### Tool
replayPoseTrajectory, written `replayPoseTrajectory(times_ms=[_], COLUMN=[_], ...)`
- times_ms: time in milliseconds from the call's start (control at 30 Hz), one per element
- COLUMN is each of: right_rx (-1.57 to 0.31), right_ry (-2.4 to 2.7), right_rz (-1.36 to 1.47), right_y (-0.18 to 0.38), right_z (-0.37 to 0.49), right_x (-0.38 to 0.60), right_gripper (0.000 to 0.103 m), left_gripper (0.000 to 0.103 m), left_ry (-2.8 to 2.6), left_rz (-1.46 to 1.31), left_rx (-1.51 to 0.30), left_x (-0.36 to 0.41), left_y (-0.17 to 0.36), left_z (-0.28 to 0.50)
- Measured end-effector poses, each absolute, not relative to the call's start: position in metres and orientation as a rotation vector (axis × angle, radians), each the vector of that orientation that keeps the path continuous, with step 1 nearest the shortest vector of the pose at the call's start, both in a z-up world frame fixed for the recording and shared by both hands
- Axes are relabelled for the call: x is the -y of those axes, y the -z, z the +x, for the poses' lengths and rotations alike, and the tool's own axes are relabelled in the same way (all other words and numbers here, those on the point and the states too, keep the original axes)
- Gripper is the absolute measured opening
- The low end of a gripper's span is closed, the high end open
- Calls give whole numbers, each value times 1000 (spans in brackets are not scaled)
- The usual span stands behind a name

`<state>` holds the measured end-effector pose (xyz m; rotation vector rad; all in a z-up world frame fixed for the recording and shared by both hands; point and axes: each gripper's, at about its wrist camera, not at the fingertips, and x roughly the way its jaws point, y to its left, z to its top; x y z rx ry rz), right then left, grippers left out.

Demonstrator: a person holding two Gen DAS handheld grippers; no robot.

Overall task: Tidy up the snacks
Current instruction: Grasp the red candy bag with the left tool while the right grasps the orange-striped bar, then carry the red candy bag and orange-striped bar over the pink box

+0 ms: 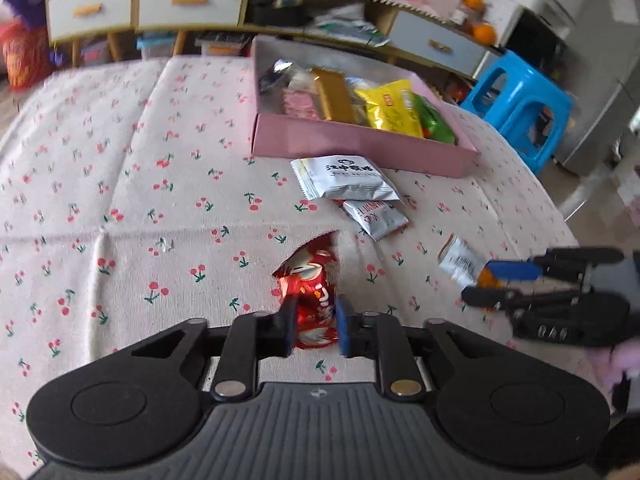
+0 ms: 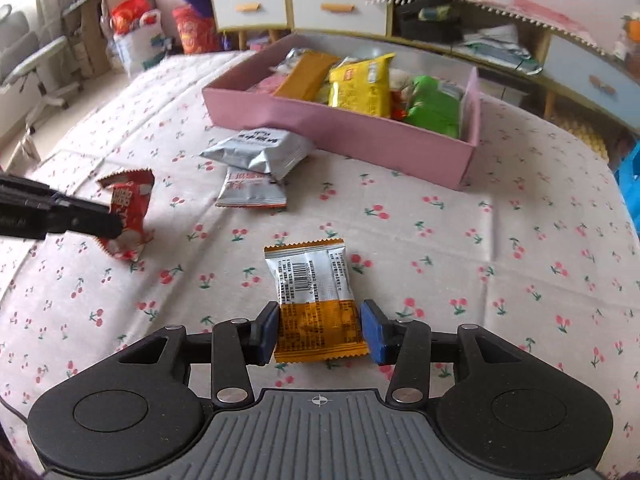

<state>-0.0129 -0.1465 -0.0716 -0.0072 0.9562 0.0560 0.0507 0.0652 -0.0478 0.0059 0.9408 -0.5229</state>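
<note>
The left tool (image 1: 314,326) pinches a crinkled red foil snack packet (image 1: 314,280) by its near end, both blue pads pressed into the wrapper, the rest of the packet sticking out ahead of the tips over the cherry-print cloth on the table (image 1: 120,200). The right wrist view shows what the left cannot: that packet (image 2: 130,216) hangs clear of the cloth, its torn top edge upward, with the left tool's dark finger across it. The right tool (image 2: 318,330) holds a silver-and-orange sachet with a barcode (image 2: 314,304) between its pads; the left pad touches the orange end, while a sliver of cloth seems to show at the right pad, so a firm squeeze cannot be confirmed from this view. In the left wrist view that tool (image 1: 486,280) appears at the right edge, blurred, with the sachet (image 1: 460,262) jutting from its tips. Ahead of both tools, between them and the box, lie two flat packets, a grey-white pouch with black characters (image 1: 346,178) overlapping a smaller silver one with red lettering (image 1: 376,216). Just beyond sits a shallow pink cardboard box (image 1: 360,144), touching the pouch's far edge, already holding a gold wrapper (image 1: 334,96), a yellow bag (image 1: 388,110) and a green bag (image 1: 436,124). Only the left view takes in the blue plastic stool (image 1: 520,108) past the table to the right.
</note>
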Motion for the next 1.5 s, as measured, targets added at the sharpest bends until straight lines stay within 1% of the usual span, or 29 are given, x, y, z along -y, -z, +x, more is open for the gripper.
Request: replayPoseTrajectory(times_ms=[33,67,100,133,167,200,233,267,333,400,500,633,667,733,800,900,967,1000,1067,1100,1133,1167,1200,1267,1500], right_rx=[-934,-918,-903,-892,-882,-875,-873,-876,-884,-886,-912,-923,-920,-916,-918,-909,-903,-901,-899,-899,-898,-899,-900,-903,-919], right_ry=[-65,-80,-93,-97,-92,-78,-54,-40,-29,-29,-28,-28,-26,-24,-26,-40,-51,-60,-75,-81,-86,-90,-94,-93,-75], right_rz=[-7,-15,-28,-37,-48,-51,-36,-23,-24,-26,-25,-28,-28,-29,-30,-38,-47,-47,-53,-55,-55,-57,-62,-75,-16], right_y=[73,75,77,78,81,83,85,86,89,90,88,88,89,89,88,86,84,83,80,79,79,78,77,77,67], right_z=[-17,-19,-22,-24,-25,-26,-25,-23,-20,-18,-16,-14,-15,-15,-15,-14,-14,-14,-13,-13,-13,-12,-12,-12,-9], right_x=[148,147,147,146,145,145,147,150,153,155,155,155,154,154,153,150,147,145,142,140,139,137,136,133,137], right_gripper=[48,54,58,68,78,83,91,97,103,103,103,103,103,103,102,94,83,79,62,58,50,44,43,41,39], left_gripper=[27,30,34,36,43,53,57,61,62,66,66,62,60,60,59,58,57,56,55,54,53,51,47,44,39], left_ry=[524,524,526,525,514,503,494,483,454,428,390,348,340,333,331,328,327,325,322,320,318,316,315,314,321], left_rz=[18,25,33,43,54,61,67,71,66,50,20,-2,-6,-12,-22,-31,-40,-47,-59,-64,-67,-68,-66,-61,-60], left_rx=[-921,-903,-892,-886,-876,-861,-847,-834,-829,-811,-801,-803,-807,-819,-828,-840,-846,-850,-854,-856,-858,-859,-857,-855,-874], left_x=[-64,-62,-60,-58,-55,-52,-51,-50,-49,-50,-52,-53,-53,-55,-57,-59,-61,-62,-63,-64,-64,-64,-64,-64,-62], left_y=[49,51,54,57,59,61,63,65,69,70,70,69,68,67,67,66,65,65,64,63,63,62,62,61,57], left_z=[47,44,42,40,39,37,36,35,35,35,37,40,41,42,43,45,46,46,48,48,49,49,49,50,53])
